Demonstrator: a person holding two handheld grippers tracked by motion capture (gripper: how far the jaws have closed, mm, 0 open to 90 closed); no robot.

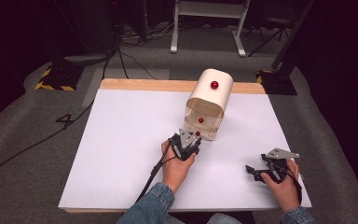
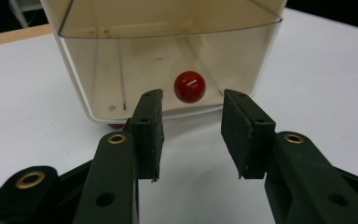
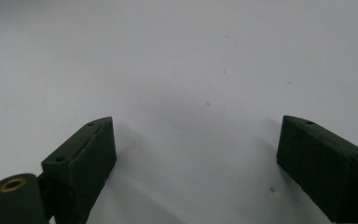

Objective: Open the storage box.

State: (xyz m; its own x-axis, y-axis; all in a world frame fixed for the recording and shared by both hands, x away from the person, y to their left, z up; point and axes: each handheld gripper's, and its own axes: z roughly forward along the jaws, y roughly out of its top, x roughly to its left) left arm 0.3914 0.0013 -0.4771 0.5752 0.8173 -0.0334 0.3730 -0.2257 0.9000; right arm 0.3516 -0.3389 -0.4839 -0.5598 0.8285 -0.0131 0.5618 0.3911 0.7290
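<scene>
One cream box (image 1: 208, 103) with a clear front stands on the white table (image 1: 121, 154), toward the far edge and right of centre. Three red balls are visible in the high view: one on the box's top face (image 1: 214, 85), one behind the clear front (image 1: 201, 120), and one low at the front edge (image 1: 197, 133), just beside the left gripper (image 1: 189, 138). Whether that third ball lies inside or under the box cannot be told.

Two grippers are present, one per hand. The left gripper sits just in front of the box, jaws spread and empty; in the left gripper view (image 2: 191, 126) a red ball (image 2: 189, 87) shows behind the clear wall between the jaw tips.

The right gripper (image 1: 251, 171) rests well right of the box, near the table's near edge. Its jaws (image 3: 196, 158) are spread wide over bare table and hold nothing.
</scene>
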